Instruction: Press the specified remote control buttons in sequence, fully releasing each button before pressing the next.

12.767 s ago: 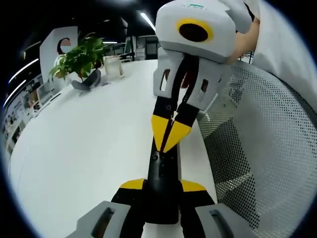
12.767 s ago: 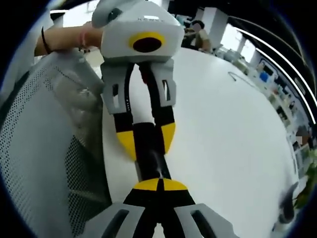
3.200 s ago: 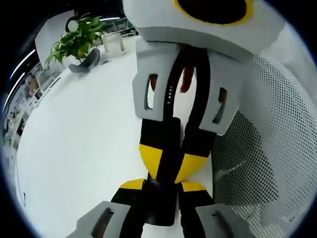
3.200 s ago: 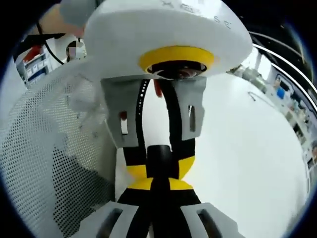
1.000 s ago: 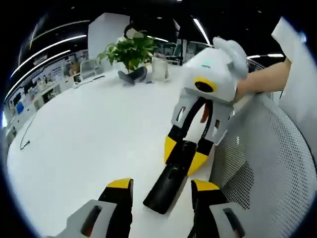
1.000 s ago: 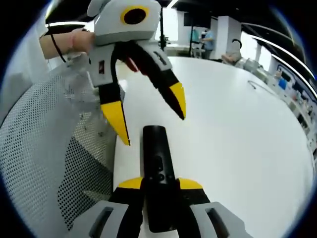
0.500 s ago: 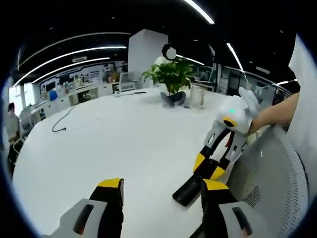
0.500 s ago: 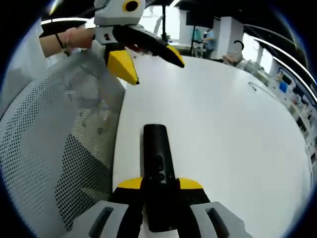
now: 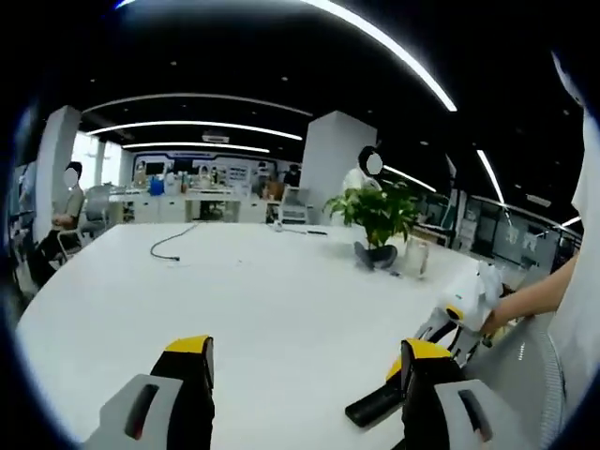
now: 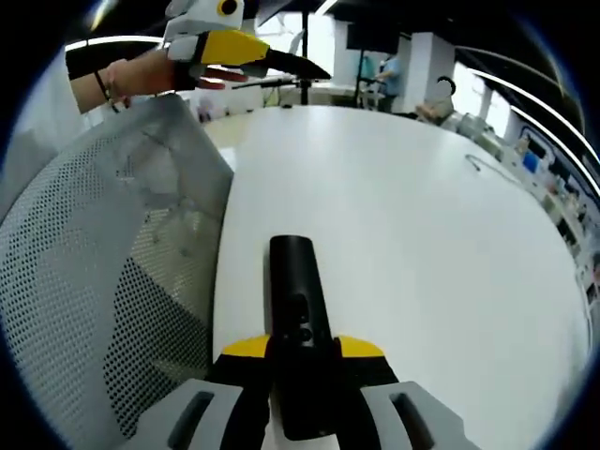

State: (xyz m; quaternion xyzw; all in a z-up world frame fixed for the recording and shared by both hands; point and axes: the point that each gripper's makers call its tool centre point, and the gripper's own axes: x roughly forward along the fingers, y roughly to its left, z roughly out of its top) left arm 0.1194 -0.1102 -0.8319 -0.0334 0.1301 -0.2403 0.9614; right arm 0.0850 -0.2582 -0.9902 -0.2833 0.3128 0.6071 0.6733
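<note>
The slim black plastic remote control (image 10: 298,319) has a satin finish; the white table top (image 10: 422,244) is smooth, matt; the grey mesh chair back (image 10: 103,281) is perforated.

Remote (image 10: 300,328) lies on table (image 10: 422,244) near its edge, between right gripper (image 10: 302,352) jaws; mesh chair (image 10: 103,281) beside table; plant (image 9: 378,217) at far side.

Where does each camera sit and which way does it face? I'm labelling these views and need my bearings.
Left gripper view: rides the raised, open left claw, looking across the round white table to a potted green plant; a bare forearm shows at right.
Right gripper view: rides the right claw, shut on the slim black remote control, looking along the table's edge beside a white mesh chair; a hand holds the left claw.
Shared: table, remote, both claws.
</note>
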